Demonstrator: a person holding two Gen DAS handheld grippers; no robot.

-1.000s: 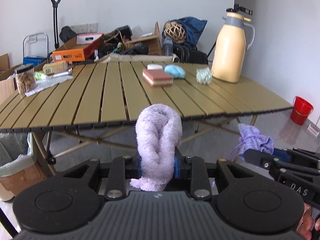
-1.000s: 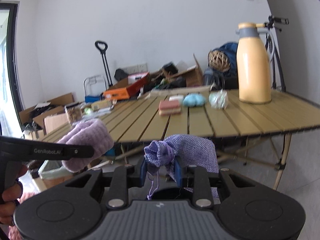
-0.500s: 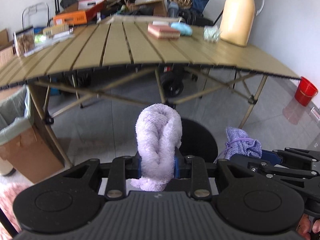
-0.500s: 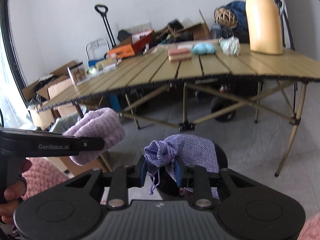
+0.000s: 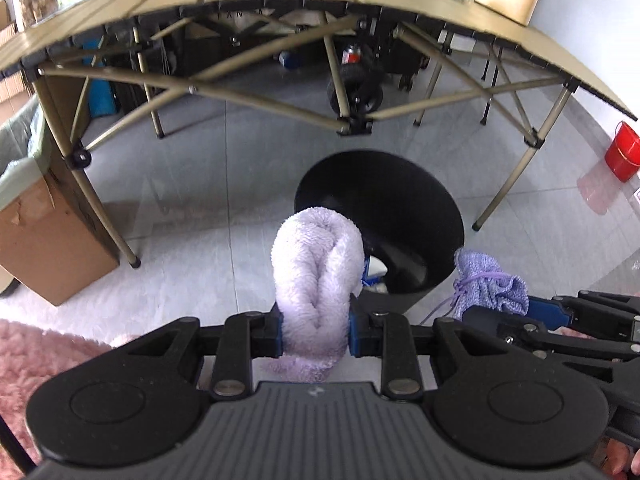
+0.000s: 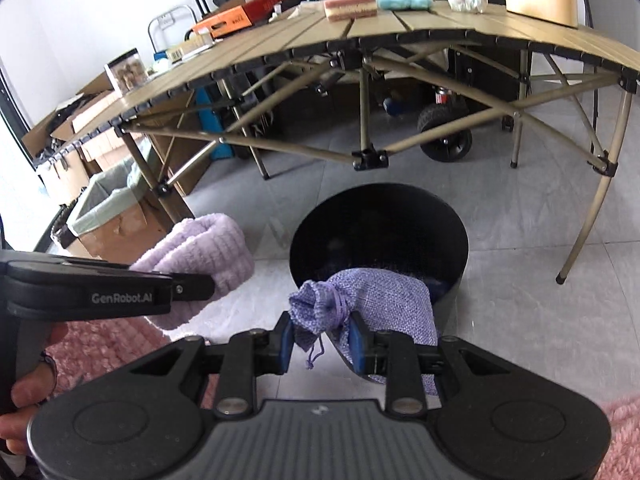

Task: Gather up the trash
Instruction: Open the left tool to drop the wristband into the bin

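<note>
My left gripper [image 5: 316, 330] is shut on a folded lilac towel [image 5: 318, 276], which sticks up between the blue pads. My right gripper [image 6: 321, 340] is shut on a purple drawstring pouch [image 6: 372, 300]. Both point steeply down at a round black bin [image 5: 384, 216] [image 6: 380, 232] on the grey tiled floor, just ahead of the fingertips. The towel [image 6: 200, 256] hangs left of the bin's rim, and the pouch [image 5: 488, 286] overlaps its near edge. Some white and blue scraps lie inside the bin.
A slatted folding table [image 6: 400, 36] stands behind the bin, with crossed legs [image 5: 352, 124] close to it. A lined cardboard box [image 5: 36, 220] is at the left, a red bucket [image 5: 622, 156] at the right. Pink rug [image 5: 44, 360] lies under my hands.
Both grippers have sunk and tipped downward, from facing the tabletop to looking under it at the black bin. The towel and the pouch stay clamped.
</note>
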